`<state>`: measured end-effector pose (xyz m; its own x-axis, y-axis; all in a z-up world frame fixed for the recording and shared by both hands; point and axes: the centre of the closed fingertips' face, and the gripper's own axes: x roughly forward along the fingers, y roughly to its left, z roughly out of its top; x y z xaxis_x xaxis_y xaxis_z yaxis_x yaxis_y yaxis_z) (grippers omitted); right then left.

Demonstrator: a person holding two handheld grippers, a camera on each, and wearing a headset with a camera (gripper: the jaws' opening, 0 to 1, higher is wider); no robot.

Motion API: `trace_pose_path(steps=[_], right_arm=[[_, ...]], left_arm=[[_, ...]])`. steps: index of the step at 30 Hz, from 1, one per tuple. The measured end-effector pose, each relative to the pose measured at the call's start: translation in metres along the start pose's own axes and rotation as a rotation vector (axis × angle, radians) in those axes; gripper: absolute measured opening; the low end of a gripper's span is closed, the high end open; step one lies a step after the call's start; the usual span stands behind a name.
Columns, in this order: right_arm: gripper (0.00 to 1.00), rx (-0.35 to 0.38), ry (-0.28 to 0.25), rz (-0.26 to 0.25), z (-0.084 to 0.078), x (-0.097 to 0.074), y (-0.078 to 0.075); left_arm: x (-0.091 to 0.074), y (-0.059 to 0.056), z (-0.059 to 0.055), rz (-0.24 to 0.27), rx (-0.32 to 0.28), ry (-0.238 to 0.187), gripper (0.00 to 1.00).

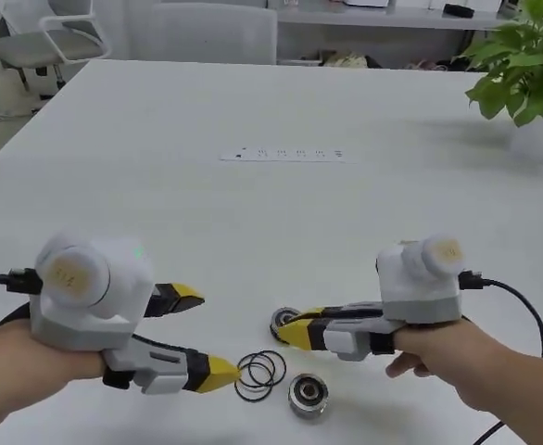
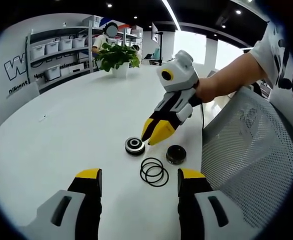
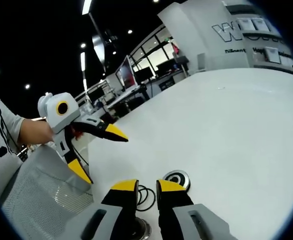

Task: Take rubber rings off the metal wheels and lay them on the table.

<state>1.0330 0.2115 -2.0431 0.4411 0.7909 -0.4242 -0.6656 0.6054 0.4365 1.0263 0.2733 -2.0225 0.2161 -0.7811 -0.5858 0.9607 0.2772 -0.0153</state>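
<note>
Two small metal wheels lie near the table's front edge. One wheel [image 1: 284, 322] [image 2: 135, 145] [image 3: 175, 179] still wears a dark rubber ring and sits right at the yellow tips of my right gripper [image 1: 292, 333] [image 2: 155, 134] [image 3: 146, 186]. That gripper's jaws are drawn almost together with nothing seen between them. The other wheel [image 1: 308, 393] [image 2: 176, 154] lies bare a little nearer me. Loose black rubber rings [image 1: 259, 369] [image 2: 154, 171] [image 3: 145, 195] lie overlapping flat on the table. My left gripper [image 1: 210, 336] [image 2: 140, 174] is open and empty, its tips just left of the rings.
The white table [image 1: 281, 222] stretches far ahead. A white power strip [image 1: 283, 155] lies mid-table, and a potted green plant [image 1: 522, 65] [image 2: 116, 57] stands at the far right. Chairs [image 1: 44, 37] stand beyond the far edge. Cables trail from both grippers.
</note>
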Motion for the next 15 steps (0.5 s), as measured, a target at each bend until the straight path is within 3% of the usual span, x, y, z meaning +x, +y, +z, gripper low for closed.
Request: trace_pose_path(steps=[15], right_arm=[[0.19, -0.021, -0.060, -0.080, 0.010, -0.016, -0.023]], left_arm=[[0.013, 0.008, 0.014, -0.002, 0.007, -0.009, 0.57]])
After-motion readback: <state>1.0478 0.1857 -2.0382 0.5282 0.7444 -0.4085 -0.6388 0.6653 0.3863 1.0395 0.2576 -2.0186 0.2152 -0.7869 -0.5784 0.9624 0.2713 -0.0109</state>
